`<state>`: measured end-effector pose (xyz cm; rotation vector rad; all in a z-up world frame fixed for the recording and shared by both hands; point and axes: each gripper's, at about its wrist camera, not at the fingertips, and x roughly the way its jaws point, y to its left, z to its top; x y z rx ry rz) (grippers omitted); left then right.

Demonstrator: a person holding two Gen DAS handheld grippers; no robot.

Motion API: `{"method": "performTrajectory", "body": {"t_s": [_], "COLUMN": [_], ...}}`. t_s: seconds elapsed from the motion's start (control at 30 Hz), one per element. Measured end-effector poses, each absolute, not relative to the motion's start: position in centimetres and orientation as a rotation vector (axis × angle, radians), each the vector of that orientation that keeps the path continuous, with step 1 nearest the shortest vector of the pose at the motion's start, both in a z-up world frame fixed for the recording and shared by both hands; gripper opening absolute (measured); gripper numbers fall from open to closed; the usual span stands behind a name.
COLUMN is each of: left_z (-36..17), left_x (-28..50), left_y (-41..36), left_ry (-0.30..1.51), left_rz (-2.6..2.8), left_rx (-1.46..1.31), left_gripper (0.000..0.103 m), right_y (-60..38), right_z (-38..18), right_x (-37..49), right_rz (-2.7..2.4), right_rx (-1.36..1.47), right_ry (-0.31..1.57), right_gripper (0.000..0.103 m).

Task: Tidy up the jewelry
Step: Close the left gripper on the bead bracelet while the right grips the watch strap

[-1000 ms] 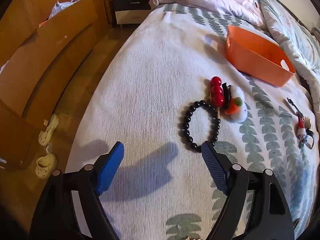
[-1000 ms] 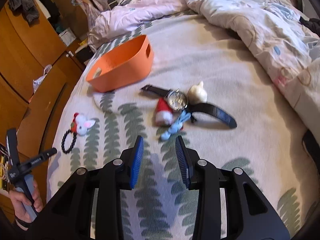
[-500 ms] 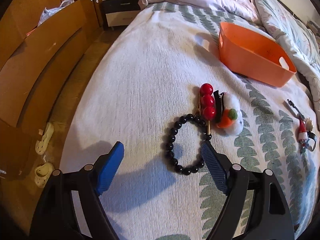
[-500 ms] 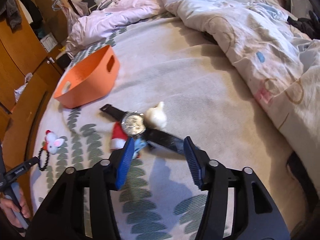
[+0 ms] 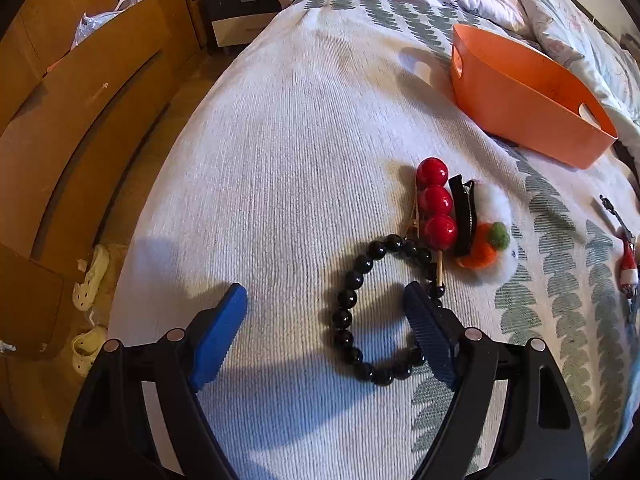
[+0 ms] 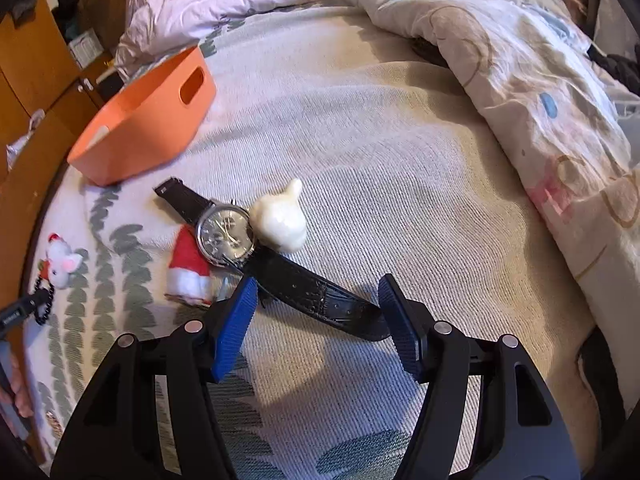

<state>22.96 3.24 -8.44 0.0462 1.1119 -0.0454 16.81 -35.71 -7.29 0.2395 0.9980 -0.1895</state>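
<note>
On the bed lies a black bead bracelet point(image 5: 352, 300), its right side under the right finger of my open left gripper point(image 5: 326, 300). Beside it are a red-ball hair stick point(image 5: 436, 208) and a white felt hair clip point(image 5: 486, 236). My right gripper point(image 6: 316, 292) stands open over the lower strap of a black-strapped wristwatch point(image 6: 228, 236); the pads do not press on it. A cream figurine point(image 6: 280, 220) and a red-and-white Santa hat charm point(image 6: 188, 268) lie against the watch. An orange plastic basket point(image 5: 532, 96) point(image 6: 140, 120) sits beyond.
A rumpled duvet point(image 6: 520, 60) covers the bed's right side. Wooden cabinets point(image 5: 60, 100) and the floor with pale slippers point(image 5: 90, 276) lie past the bed's left edge. A nightstand point(image 5: 240, 12) stands at the back. The person's hand point(image 6: 18, 392) holds the other gripper at left.
Both grippers have come lower and closer to the bed. The bracelet has slid between the left fingers. The right jaws widened and now straddle the watch strap.
</note>
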Motion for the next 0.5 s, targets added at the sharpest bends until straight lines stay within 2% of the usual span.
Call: {"method": "performTrajectory", "body": {"t_s": [0.2, 0.23, 0.27, 0.37, 0.5], "left_z": [-8.48, -8.48, -8.47, -8.48, -8.34], "left_x": [22.80, 22.81, 22.81, 22.82, 22.66], "left_y": [2.94, 2.97, 2.96, 2.92, 2.55], "left_ry": [1.101, 1.101, 1.100, 1.093, 1.082], "left_rz": [-0.036, -0.037, -0.037, -0.038, -0.043], "left_rx": [0.063, 0.063, 0.063, 0.065, 0.085], "left_gripper": [0.080, 0.080, 0.080, 0.080, 0.072], "right_y": [-35.42, -35.30, -35.30, -35.58, -35.54], "right_z": [-7.11, -6.95, -6.82, -6.81, -6.79], "right_x": [16.67, 16.55, 16.43, 16.34, 16.22], "right_rz": [-0.182, -0.183, -0.187, -0.180, -0.169], "right_rx": [0.231, 0.228, 0.235, 0.268, 0.282], "right_ry": [1.002, 1.001, 0.997, 1.008, 1.012], "right_gripper": [0.054, 0.050, 0.034, 0.021, 0.018]}}
